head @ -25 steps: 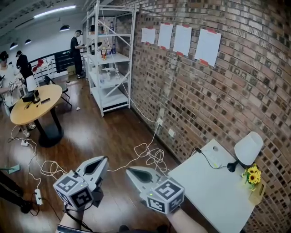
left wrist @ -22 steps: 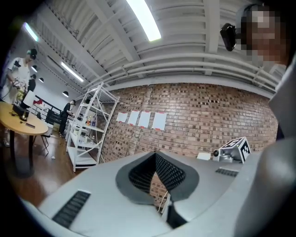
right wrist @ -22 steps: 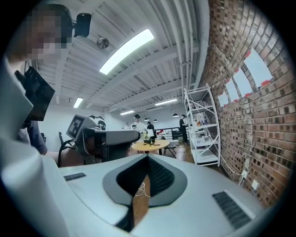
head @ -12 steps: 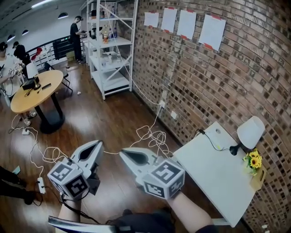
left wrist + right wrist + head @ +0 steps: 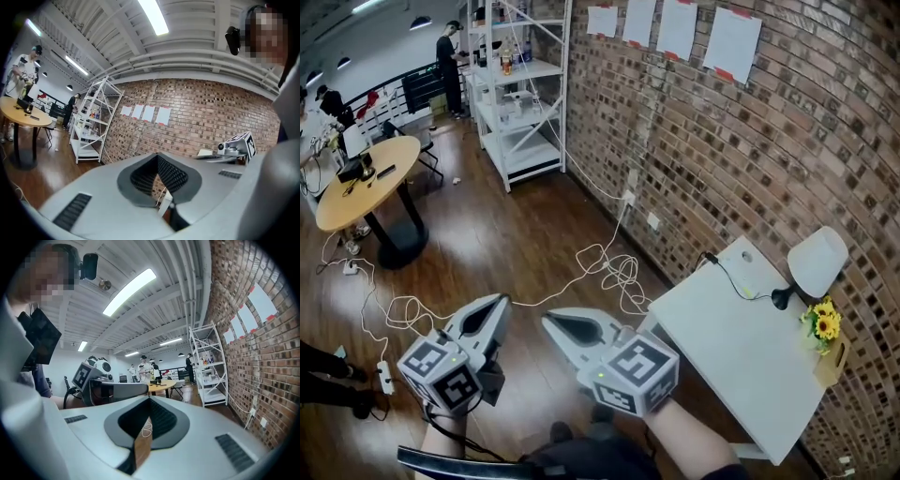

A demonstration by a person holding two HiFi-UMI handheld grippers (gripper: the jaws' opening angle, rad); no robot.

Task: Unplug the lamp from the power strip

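The lamp (image 5: 817, 262), with a white shade on a black stem, stands at the far right corner of the white table (image 5: 741, 361). Its black cord (image 5: 727, 278) runs across the tabletop and drops over the table's far edge; where it ends is hidden. A white power strip (image 5: 384, 377) lies on the wooden floor at the far left, on a white cable. My left gripper (image 5: 501, 302) (image 5: 157, 155) and right gripper (image 5: 547, 320) (image 5: 150, 398) are held side by side low in the head view. Both are shut and empty, well short of the lamp and the strip.
White cable (image 5: 609, 272) lies coiled on the floor and runs up to a wall socket (image 5: 629, 198) on the brick wall. Yellow flowers (image 5: 821, 324) sit beside the lamp. A round wooden table (image 5: 358, 187), white shelving (image 5: 520, 103) and people stand further back.
Both grippers have shifted a little to the left and lower in the head view, still shut. The head view has swung, so the white table and lamp sit slightly higher.
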